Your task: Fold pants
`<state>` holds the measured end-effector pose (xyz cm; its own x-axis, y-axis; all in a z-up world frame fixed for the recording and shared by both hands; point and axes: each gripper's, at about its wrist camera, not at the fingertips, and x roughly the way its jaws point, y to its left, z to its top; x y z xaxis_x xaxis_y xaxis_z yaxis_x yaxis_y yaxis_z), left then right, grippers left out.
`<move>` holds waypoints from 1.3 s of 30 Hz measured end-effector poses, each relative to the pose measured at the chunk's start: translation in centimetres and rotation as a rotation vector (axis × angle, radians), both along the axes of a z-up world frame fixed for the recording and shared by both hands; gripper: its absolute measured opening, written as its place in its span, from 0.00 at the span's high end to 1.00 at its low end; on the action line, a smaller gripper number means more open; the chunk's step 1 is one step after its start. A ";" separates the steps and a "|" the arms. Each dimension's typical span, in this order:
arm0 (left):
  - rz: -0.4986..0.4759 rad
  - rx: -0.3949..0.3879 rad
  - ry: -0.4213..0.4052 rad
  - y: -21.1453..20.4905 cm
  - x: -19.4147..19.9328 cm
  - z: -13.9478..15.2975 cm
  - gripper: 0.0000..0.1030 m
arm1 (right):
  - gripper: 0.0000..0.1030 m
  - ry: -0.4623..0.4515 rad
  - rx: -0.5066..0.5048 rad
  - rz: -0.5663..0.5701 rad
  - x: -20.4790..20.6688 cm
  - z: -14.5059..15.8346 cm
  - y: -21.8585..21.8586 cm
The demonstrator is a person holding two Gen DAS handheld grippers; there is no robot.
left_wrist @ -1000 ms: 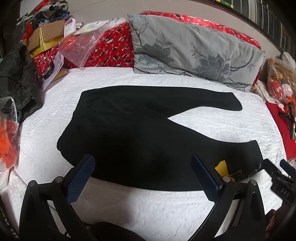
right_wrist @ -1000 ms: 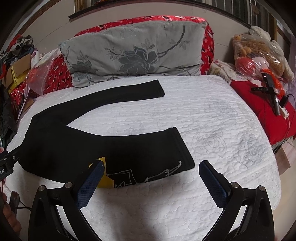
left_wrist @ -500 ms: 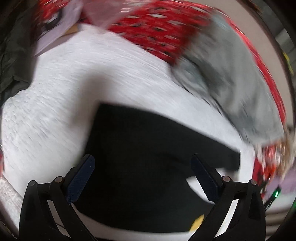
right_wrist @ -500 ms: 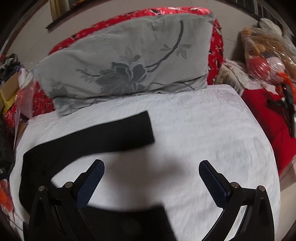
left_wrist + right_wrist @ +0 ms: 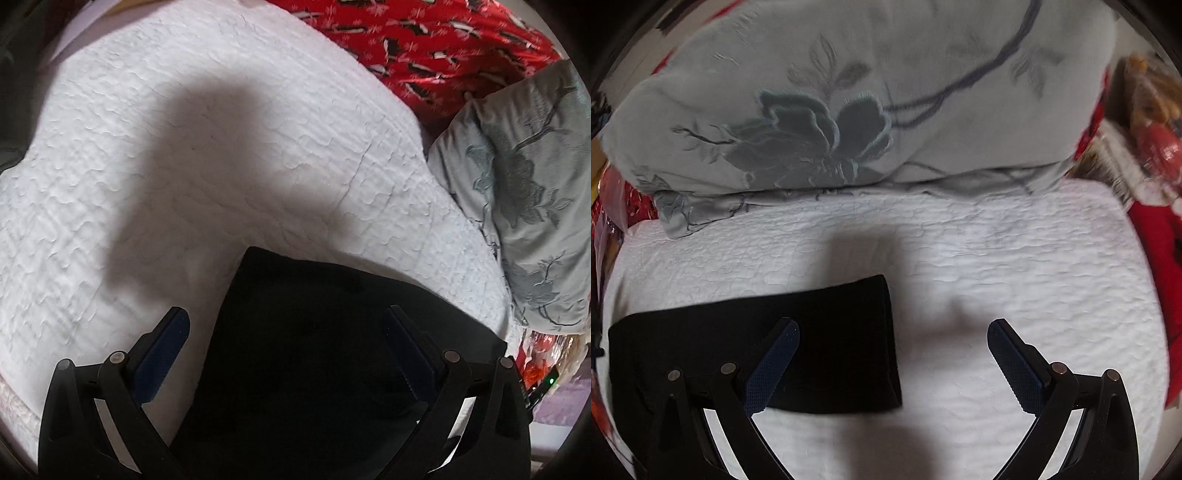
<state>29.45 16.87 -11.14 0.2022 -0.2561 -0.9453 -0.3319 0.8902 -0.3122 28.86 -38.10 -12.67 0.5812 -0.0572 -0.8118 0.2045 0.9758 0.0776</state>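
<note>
Black pants [image 5: 314,350] now fill both views; both grippers [image 5: 286,354] [image 5: 892,365] have swung in close. Jaws apart, nothing gripped yet.

The pants [image 5: 827,343] are matt black cloth on a bed [image 5: 1015,277] of white quilted, puckered fabric, with a smooth grey embroidered pillow [image 5: 849,92] at 12 o'clock.

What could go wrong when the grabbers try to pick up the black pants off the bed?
1. Both grippers are open and hold nothing: the left gripper and right gripper might pinch the white quilt along with the black pants.
2. The pants are very dark, so their edges and layers are hard to see; a gripper may catch just one layer.
3. The grey pillow sits close behind and could get bumped.
</note>
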 end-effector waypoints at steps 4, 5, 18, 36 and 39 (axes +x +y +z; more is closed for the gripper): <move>-0.044 0.034 0.030 -0.8 0.9 -1.4 0.00 | 0.04 0.044 0.041 0.030 1.8 -1.7 0.2; -0.057 0.051 0.029 -1.1 1.2 -1.4 0.00 | 0.11 0.061 0.051 0.041 2.1 -2.2 0.3; -0.029 0.034 -0.098 -0.2 -0.4 3.4 0.70 | 0.95 -0.052 0.054 0.076 -1.7 0.3 0.9; -0.023 0.004 -0.262 -0.3 -15.7 8.3 0.73 | 0.96 -0.269 0.110 0.176 -19.1 4.6 3.2; 0.016 0.001 -0.224 1.2 -18.4 6.2 0.73 | 0.95 -0.266 0.162 0.163 -22.9 3.1 2.4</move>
